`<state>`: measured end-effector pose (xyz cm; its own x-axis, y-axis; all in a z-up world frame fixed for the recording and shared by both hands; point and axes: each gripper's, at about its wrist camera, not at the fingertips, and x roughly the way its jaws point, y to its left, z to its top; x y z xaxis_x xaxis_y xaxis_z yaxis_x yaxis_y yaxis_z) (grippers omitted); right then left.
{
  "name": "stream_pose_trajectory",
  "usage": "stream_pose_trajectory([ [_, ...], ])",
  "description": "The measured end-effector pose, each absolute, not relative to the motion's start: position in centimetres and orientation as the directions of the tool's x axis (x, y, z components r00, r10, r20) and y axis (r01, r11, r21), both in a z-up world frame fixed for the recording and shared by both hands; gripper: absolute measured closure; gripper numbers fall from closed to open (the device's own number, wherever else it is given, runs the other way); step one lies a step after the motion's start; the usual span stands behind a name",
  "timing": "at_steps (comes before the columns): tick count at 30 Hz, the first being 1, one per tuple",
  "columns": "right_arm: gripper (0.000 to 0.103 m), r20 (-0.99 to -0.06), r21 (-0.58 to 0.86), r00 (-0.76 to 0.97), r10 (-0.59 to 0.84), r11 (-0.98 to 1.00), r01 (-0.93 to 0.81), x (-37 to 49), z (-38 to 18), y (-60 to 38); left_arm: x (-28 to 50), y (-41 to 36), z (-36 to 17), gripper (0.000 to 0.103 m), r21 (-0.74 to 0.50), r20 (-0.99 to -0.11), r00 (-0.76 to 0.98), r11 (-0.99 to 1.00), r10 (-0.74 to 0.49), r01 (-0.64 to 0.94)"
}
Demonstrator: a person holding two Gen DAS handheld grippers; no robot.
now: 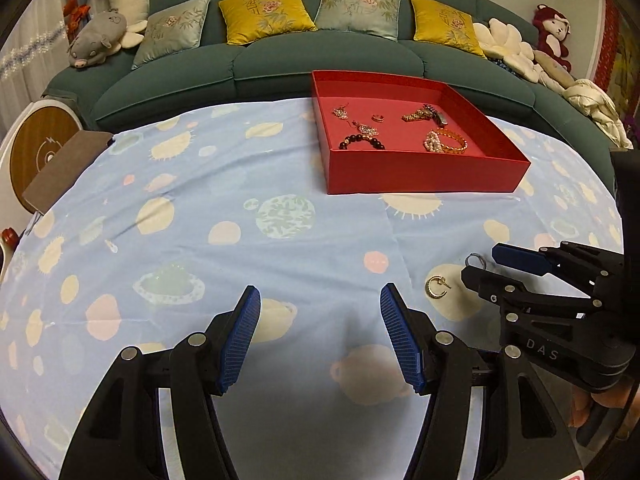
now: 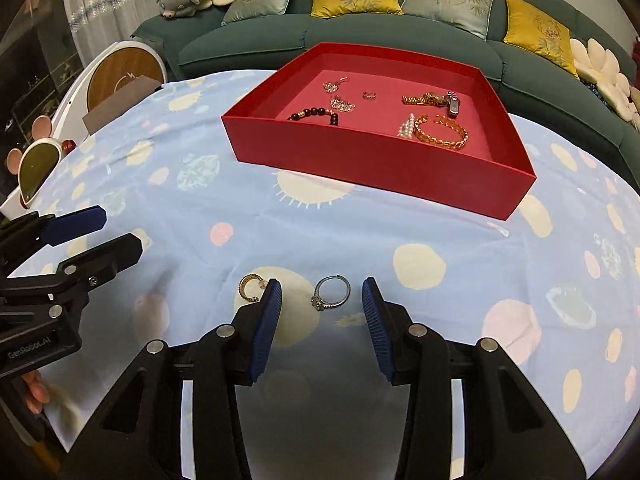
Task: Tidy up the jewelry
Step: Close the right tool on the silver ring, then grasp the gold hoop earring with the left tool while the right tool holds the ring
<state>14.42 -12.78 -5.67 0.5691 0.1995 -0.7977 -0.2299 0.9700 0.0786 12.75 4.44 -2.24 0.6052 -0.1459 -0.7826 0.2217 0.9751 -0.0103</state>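
1. Right gripper jaws wide, empty; silver ring lies flat on the cloth between the two blue pads, about level with their tips, touching neither
2. Ring's stone end points toward the left pad; the band's wider span runs across the gap, so closing should catch it – a judgement
3. Gold hoop earring sits just outside the left pad, nearly touching it; risk of nudging it
4. Left gripper jaws wide, empty, nothing between them; earring lies well off to its right side
5. Right hand is plainly nearer the ring
6. Red tray with sorted pieces lies ahead, beyond the jaw tips
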Motion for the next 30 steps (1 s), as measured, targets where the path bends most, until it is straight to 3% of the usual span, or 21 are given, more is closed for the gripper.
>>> stream_pose_trajectory([
  [9,0.068,-0.810,0.050,0.558,0.180,0.969,-0.241,14.9,-6.7,-12.2,12.6,4.5,-2.3,0.043,-0.046,-0.786,0.591,0.971,-0.180,0.235],
  [16,0.081,-0.807,0.055,0.563,0.177,0.973,-0.226,14.9,-6.7,-12.7,12.7,3.6,-2.0,0.043,-0.087,-0.777,0.589,0.964,-0.224,0.252],
  [30,0.083,-0.783,0.089,0.593,0.189,0.977,-0.194,13.8,-4.7,-15.1,13.3,0.2,-2.7,0.043,-0.086,-0.783,0.570,0.951,-0.249,0.297],
])
